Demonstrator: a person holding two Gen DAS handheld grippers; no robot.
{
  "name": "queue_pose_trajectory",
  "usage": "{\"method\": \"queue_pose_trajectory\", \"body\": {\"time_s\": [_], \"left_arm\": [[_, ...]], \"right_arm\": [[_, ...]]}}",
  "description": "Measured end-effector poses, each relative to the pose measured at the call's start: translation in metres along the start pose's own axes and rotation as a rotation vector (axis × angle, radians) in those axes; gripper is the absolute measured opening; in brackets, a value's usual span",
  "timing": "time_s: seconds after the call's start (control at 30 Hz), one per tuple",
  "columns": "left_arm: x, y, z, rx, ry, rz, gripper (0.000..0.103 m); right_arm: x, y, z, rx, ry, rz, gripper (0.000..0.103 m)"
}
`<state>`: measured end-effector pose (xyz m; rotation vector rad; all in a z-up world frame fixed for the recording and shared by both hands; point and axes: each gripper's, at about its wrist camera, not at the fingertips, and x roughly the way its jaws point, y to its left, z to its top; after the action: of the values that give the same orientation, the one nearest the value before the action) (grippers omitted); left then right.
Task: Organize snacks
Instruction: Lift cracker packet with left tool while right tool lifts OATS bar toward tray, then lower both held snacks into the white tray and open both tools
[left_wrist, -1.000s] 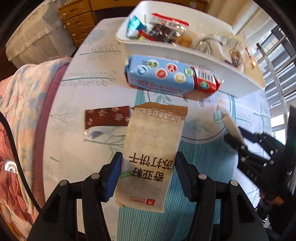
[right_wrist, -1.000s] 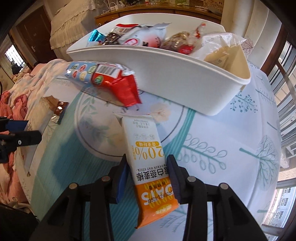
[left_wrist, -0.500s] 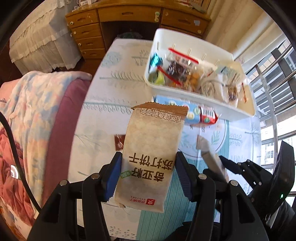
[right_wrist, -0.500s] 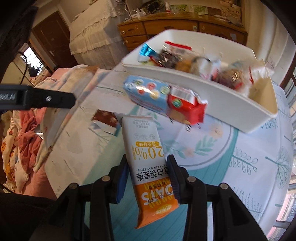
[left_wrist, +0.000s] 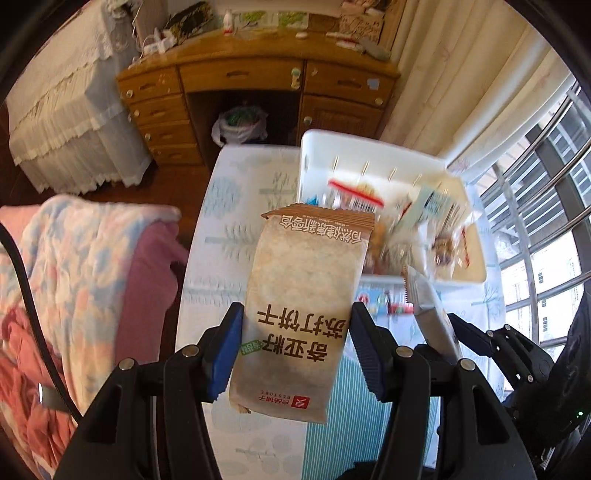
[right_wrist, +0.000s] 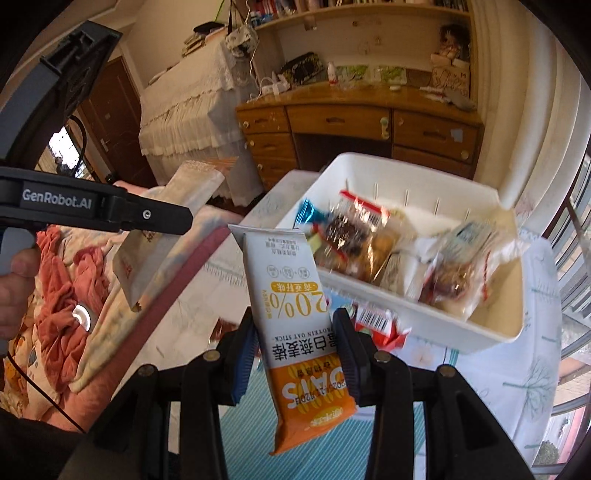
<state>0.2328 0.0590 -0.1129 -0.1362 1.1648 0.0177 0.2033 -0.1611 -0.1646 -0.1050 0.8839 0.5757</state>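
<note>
My left gripper (left_wrist: 295, 328) is shut on a beige cracker pack (left_wrist: 303, 295), held up over the table's near end. My right gripper (right_wrist: 295, 339) is shut on a white and orange oat bar pack (right_wrist: 291, 306), also lifted. Ahead of both stands a white bin (left_wrist: 314, 155) (right_wrist: 491, 332) with several wrapped snacks in it. A blue and red snack pack (left_wrist: 384, 299) (right_wrist: 380, 325) lies on the table against the bin's near wall, mostly hidden. In the right wrist view the left gripper (right_wrist: 162, 218) shows at the left with the cracker pack (right_wrist: 166, 236). The right gripper (left_wrist: 454, 332) shows at the lower right of the left wrist view.
The table (left_wrist: 229, 229) has a white and teal printed cloth. A flowered blanket (left_wrist: 81, 251) lies on a seat to its left. Behind stand a wooden desk (left_wrist: 255, 85) with drawers and a lace-covered piece of furniture (left_wrist: 70, 110). Window bars (left_wrist: 546, 192) run along the right.
Both grippers have risen well above the table with their packs still held. The bin and table now look smaller and farther below, and the room behind has come into view.
</note>
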Motion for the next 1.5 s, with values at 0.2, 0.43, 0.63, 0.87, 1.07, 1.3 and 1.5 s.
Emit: {"method": "queue_pose_trajectory", "body": {"time_s": [0.2, 0.43, 0.63, 0.87, 1.07, 1.3, 1.5], "left_arm": [[0.0, -0.008, 0.031, 0.024, -0.048, -0.029, 0.056], [0.014, -0.022, 0.059, 0.045, -0.089, -0.079, 0.056], [0.036, -0.039, 0.076, 0.064, -0.115, -0.148, 0.056], [0.06, -0.062, 0.079, 0.087, -0.119, -0.209, 0.056], [0.076, -0.068, 0.08, 0.073, -0.083, -0.225, 0.058], [0.069, -0.062, 0.078, 0.026, -0.085, -0.223, 0.075], [0.047, -0.055, 0.067, -0.035, -0.101, -0.19, 0.075]], "right_arm": [[-0.006, -0.016, 0.019, 0.021, -0.054, -0.062, 0.041], [-0.008, -0.043, 0.032, 0.072, -0.109, -0.15, 0.041], [-0.001, -0.065, 0.031, 0.118, -0.129, -0.201, 0.041], [0.007, -0.084, 0.028, 0.17, -0.117, -0.233, 0.042], [0.011, -0.093, 0.025, 0.189, -0.1, -0.237, 0.042], [0.01, -0.096, 0.024, 0.222, -0.06, -0.222, 0.056], [0.0, -0.097, 0.022, 0.236, -0.065, -0.191, 0.064]]}}
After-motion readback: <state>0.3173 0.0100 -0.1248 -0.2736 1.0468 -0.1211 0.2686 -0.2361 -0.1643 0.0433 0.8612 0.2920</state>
